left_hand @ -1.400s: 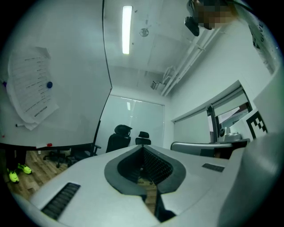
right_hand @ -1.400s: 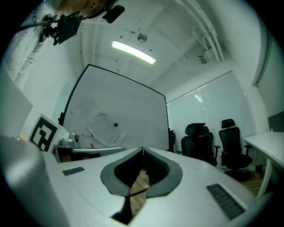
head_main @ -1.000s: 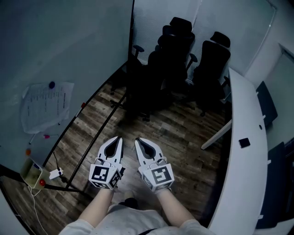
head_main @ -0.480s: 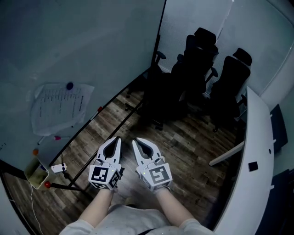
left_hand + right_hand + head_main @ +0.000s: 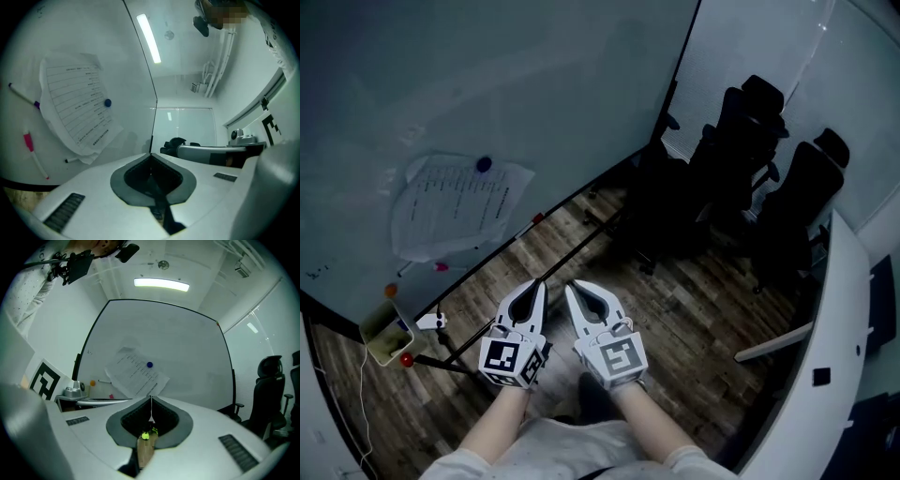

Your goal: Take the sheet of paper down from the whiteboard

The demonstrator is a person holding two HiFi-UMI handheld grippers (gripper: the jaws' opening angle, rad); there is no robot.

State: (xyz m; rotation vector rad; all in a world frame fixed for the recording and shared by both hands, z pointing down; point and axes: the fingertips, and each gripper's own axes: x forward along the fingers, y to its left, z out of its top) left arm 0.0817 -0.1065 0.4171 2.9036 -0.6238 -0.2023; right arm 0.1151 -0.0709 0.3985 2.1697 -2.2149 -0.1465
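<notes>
Both hands are held low in front of the person, over the wood floor [image 5: 675, 309], well apart from the board. The left gripper [image 5: 541, 285] has its fingers pressed together with nothing between them, and the right gripper [image 5: 572, 287] is the same: fingers closed and empty.

The sheet of paper [image 5: 457, 208] hangs on the whiteboard [image 5: 506, 84], off to the left of both grippers and farther away than their tips. A single blue magnet [image 5: 484, 164] pins it near its top edge. It hangs skewed rather than square, with its long axis running slantwise down from the magnet. The lower corner looks to curl away from the board, though in this dim light I would not swear to it.

The left gripper is on the board's side, so I judge it the nearer of the two. In its own view, though, the sheet sits off to the left of the fingers, not ahead of them. In the right gripper view the sheet and magnet stand almost straight beyond the fingertips, so that one is better aimed.

Either way, the fingers would have to part and travel left and away to reach the paper's free edge or the magnet.
</notes>
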